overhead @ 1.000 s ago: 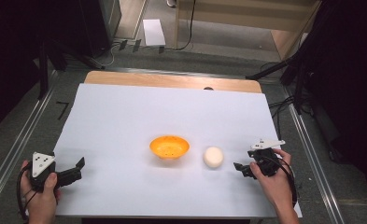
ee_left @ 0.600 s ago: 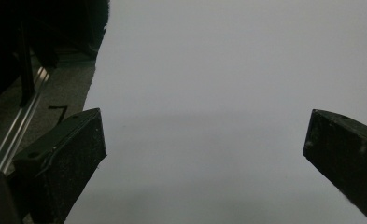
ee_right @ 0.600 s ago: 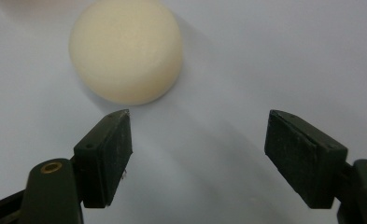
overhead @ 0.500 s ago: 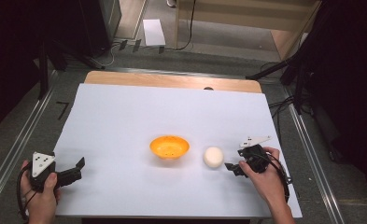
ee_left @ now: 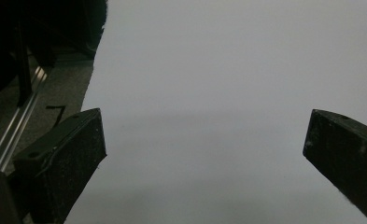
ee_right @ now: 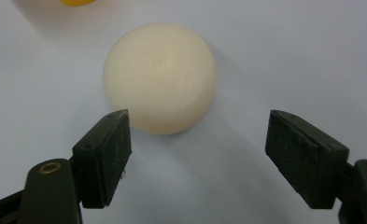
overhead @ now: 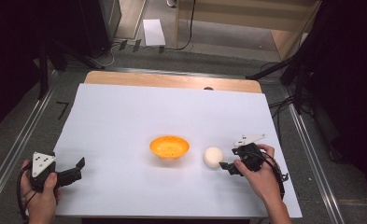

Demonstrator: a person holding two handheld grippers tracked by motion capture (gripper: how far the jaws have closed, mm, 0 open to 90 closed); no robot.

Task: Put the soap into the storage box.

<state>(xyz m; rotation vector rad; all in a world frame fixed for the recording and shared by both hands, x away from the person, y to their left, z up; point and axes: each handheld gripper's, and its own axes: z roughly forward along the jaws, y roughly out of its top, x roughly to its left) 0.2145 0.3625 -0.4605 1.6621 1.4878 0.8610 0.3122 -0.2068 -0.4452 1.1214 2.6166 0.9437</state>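
Observation:
A cream-white round bun (overhead: 213, 157) lies on the white table sheet, just right of an orange bowl (overhead: 169, 146). My right gripper (overhead: 229, 161) is open right beside the bun, its jaws pointing left at it. In the right gripper view the bun (ee_right: 160, 77) sits just ahead of the open gripper (ee_right: 197, 140), slightly left of the gap and not between the jaws. A sliver of the orange bowl (ee_right: 77, 2) peeks in at the top. My left gripper (overhead: 76, 169) rests open at the front left corner, and its own view has the jaws spread wide (ee_left: 204, 140) over bare sheet.
The white sheet (overhead: 125, 116) covers a wooden table whose far edge (overhead: 172, 80) shows bare. Metal rails (overhead: 13, 149) run along both sides. Cables and dark stands lie on the floor beyond the table.
My right gripper has moved left toward the bun and now sits right beside it. The left gripper, bowl and bun have stayed put.

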